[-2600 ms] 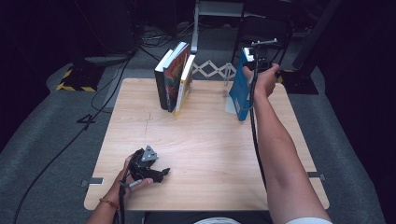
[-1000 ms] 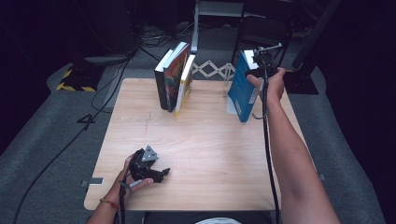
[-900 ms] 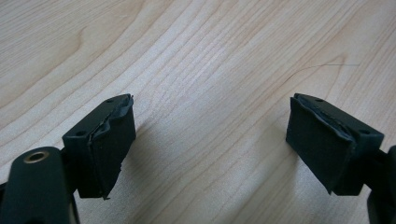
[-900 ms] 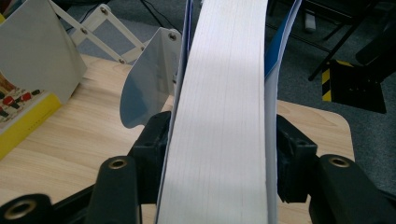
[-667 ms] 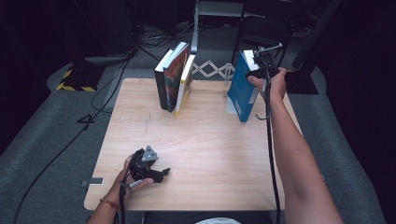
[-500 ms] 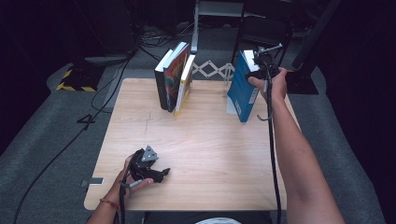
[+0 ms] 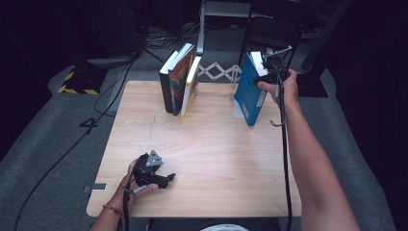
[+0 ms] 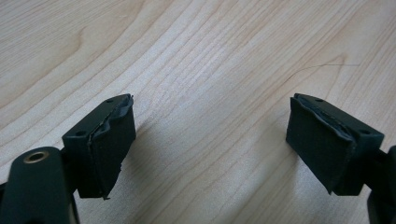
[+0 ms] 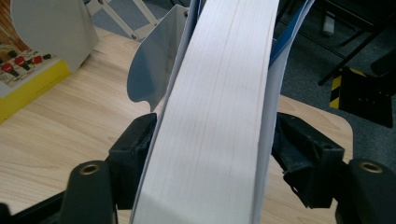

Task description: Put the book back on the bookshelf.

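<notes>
A blue book (image 7: 249, 91) stands on edge at the table's back right, leaning against a grey bookend (image 9: 150, 70). My right gripper (image 7: 267, 61) is at its top corner. In the right gripper view the white page block (image 9: 219, 93) runs between my right gripper's (image 9: 212, 149) jaws, which have just been opening; a thin gap shows at the right pad (image 9: 292, 151), so they no longer press on it. My left gripper (image 7: 162, 179) lies low near the table's front left, open, with bare wood between its pads (image 8: 109, 149).
Three books (image 7: 180, 82) lean together at the back middle of the wooden table (image 7: 216, 159), the nearest one yellow-edged (image 9: 23, 79). A second grey bookend (image 9: 51, 23) stands by them. Cables and dark stands lie on the floor behind the table.
Since the earliest frame my right hand and forearm have shifted slightly right at the top of the blue book. The left hand and gripper have not moved.
</notes>
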A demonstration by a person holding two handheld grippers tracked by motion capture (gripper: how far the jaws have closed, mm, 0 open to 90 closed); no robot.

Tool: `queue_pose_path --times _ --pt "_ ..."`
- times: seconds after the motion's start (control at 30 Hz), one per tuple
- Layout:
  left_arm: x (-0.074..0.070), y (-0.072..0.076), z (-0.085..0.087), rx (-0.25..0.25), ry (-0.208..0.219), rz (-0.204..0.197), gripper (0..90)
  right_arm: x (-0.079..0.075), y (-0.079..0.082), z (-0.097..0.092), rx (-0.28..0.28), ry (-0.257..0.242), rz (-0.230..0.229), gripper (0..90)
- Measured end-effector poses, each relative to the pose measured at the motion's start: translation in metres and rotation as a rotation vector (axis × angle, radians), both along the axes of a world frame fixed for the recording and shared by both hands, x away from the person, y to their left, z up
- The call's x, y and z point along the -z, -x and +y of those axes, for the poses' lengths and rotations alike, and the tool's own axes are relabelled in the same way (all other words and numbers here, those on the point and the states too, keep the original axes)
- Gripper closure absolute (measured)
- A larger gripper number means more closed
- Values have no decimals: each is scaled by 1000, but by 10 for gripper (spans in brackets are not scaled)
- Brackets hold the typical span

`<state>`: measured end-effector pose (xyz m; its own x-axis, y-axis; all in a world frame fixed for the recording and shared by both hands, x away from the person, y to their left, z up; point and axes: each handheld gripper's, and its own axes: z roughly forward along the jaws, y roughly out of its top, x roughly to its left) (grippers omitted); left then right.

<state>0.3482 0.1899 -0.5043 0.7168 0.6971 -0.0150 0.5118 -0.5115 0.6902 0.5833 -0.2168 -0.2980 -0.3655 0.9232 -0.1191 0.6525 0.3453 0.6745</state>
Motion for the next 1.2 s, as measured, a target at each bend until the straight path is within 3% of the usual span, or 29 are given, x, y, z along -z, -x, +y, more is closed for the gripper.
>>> queue_pose_path --times 0.47,1.2 --pt "0 0 0 -1 -2 -1 161 4 6 -10 -65 -5 -31 231" --pt "0 0 0 -1 -2 -2 161 7 28 -22 -164 24 -39 250"
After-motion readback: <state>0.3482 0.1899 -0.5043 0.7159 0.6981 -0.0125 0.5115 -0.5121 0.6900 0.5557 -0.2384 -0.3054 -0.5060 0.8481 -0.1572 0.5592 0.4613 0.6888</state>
